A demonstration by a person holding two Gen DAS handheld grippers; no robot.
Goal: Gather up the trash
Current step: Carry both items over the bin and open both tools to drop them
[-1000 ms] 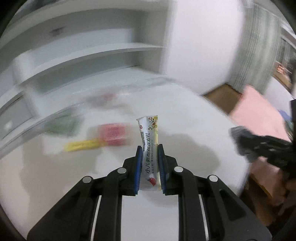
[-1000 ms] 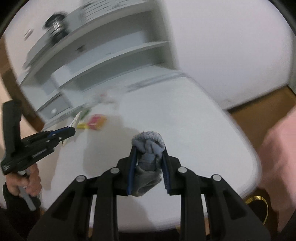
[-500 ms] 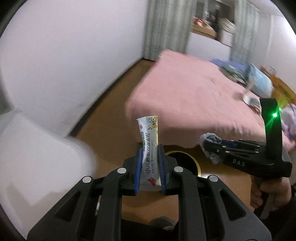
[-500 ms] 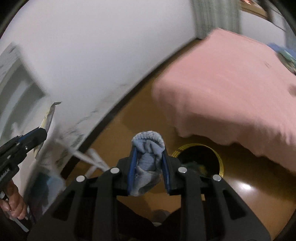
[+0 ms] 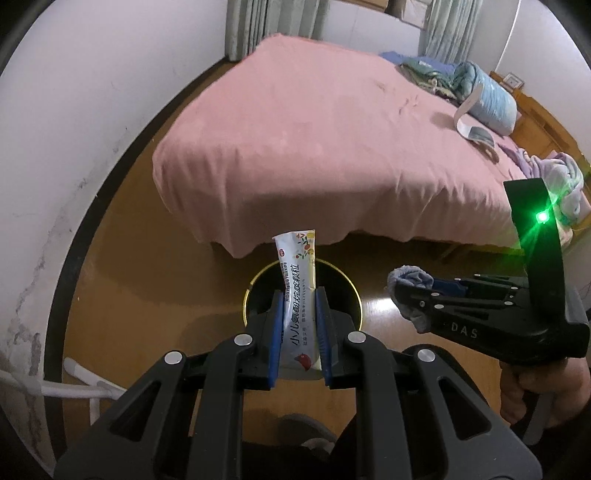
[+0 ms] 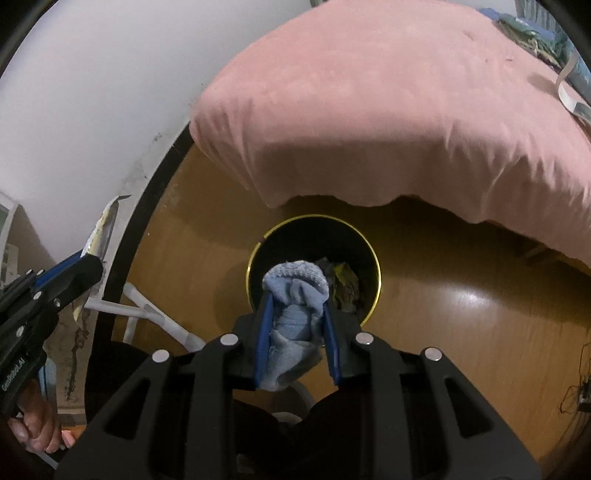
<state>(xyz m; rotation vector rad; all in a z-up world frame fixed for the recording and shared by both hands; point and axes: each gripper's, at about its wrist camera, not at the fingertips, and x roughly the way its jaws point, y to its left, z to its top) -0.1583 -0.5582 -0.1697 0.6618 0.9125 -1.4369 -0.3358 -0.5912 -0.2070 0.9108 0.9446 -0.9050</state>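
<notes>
Bed: wide bed under a pink fabric cover [image 5: 314, 147], its near corner overhanging the floor.
Bedding: crumpled blue-green quilt [image 5: 476, 88] at the bed's far right edge.
Floor: glossy brown wooden floor [image 6: 461, 314].
Wall: white wall [image 5: 74, 110] with a black skirting strip [image 5: 79, 236].
Curtains: grey-green curtains [image 5: 273, 26] behind the bed.

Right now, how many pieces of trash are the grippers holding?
2: a sachet in the left gripper, a blue sock in the right gripper.
</notes>
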